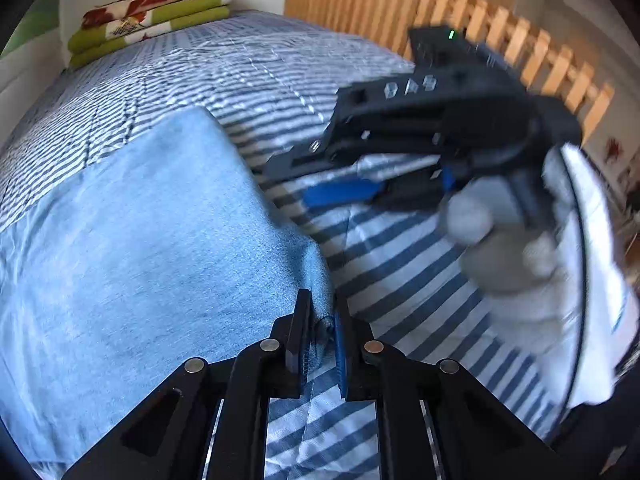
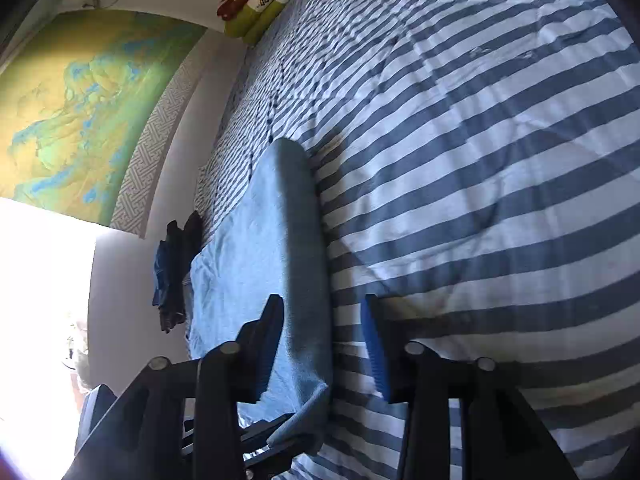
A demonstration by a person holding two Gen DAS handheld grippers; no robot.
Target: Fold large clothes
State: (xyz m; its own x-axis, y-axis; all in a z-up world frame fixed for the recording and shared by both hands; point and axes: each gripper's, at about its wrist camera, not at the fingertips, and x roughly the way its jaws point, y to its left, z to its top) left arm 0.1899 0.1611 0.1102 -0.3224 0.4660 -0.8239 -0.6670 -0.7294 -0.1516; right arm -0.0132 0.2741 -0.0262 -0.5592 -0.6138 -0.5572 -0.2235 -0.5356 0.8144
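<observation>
Light blue folded cloth garment [image 1: 132,232] lies flat on a blue-and-white striped quilted bedspread [image 1: 404,264], along the bed's wall-side edge; its folded long edge faces the bed's middle.

Left gripper [image 1: 322,340]: black fingers drawn narrow, pinching the near corner of the light blue garment. A small bunch of the fabric sits squeezed between the pads, one of them blue-faced [image 1: 340,348]. The rest of the garment spreads away ahead and to the left of the fingers, resting on the bedspread.

Right gripper [image 2: 326,348]: fingers stand moderately apart. In its own view the garment's folded edge [image 2: 316,280] runs up between them, nearer the left finger [image 2: 268,332]; the blue-ribbed right pad [image 2: 376,352] is over striped bedspread, clear of the cloth. Pads press on nothing. From the left wrist view this gripper [image 1: 348,172], blurred, is held by a hand in a pale grey glove [image 1: 504,248] above the bedspread, beside the garment's folded edge.

Elsewhere: folded green, white and red patterned blanket [image 1: 152,20] at the far corner of the bed; light wooden slatted rail [image 1: 452,20] along the opposite bed edge; green-and-yellow wall hanging [image 2: 80,116]; dark clothes [image 2: 176,272] at the wall-side edge beyond the garment.

No legible writing, brand or label anywhere.
</observation>
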